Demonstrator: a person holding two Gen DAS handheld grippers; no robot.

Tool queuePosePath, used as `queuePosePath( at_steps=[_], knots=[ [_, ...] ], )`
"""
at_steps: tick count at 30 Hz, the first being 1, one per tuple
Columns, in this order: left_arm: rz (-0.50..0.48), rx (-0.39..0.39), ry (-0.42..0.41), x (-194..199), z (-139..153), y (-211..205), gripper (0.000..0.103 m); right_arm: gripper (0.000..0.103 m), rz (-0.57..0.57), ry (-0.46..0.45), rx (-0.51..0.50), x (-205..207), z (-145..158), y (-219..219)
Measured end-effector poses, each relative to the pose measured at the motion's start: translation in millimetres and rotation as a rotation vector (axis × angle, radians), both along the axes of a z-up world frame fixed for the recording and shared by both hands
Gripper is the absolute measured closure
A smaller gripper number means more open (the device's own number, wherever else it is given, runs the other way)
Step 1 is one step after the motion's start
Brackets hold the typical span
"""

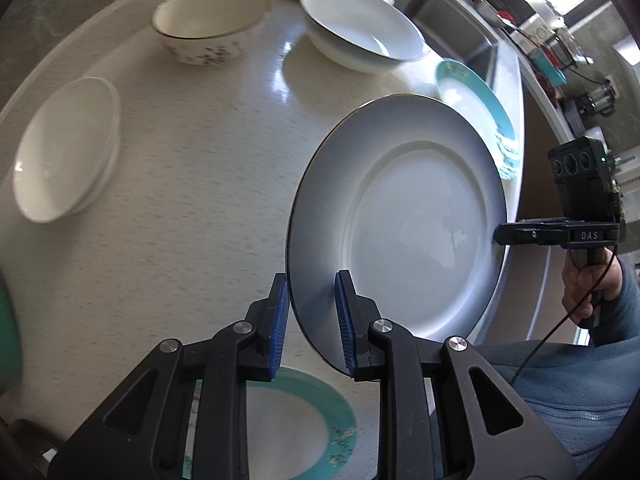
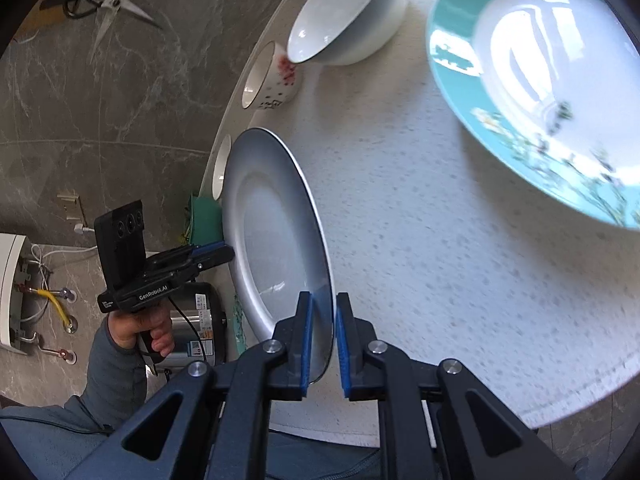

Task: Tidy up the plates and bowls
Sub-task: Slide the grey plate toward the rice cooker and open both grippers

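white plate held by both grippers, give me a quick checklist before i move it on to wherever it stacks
1. Left gripper clamped on the white plate rim: ok, a pad sits on each face.
2. Right gripper clamped on the opposite rim: ok.
3. Plate clear of the table: ok, lifted and tilted on edge.
4. Teal-rimmed plate below the left gripper free to receive it: ok, nothing on it.
5. Second teal-rimmed plate also bare: ok.
6. White bowls and patterned bowl away from the plate: ok.
7. Grip firm enough not to slip: cannot tell.
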State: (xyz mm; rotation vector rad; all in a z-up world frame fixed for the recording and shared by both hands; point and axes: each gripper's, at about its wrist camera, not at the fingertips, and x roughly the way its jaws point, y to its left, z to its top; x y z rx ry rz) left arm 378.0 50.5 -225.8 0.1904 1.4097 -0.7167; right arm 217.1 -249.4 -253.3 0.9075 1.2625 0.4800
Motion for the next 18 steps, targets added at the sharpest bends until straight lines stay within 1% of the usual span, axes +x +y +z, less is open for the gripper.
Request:
queuePosePath(
  at_steps=[5, 11, 18],
  knots=[
    [0.026, 0.009, 0.0, 19, -3, 13, 0.082, 0.089, 0.026, 0.007, -0.005, 23, -5, 12],
    [0.045, 0.032, 0.037, 49, -31, 19, 0.08, 0.088, 0.043, 0.044, -0.012, 46, -24, 19],
    [0.057, 0.035, 0.064, 68, -52, 23, 0.08, 0.087, 0.046, 0.092, -0.016, 59, -43, 21]
  ],
)
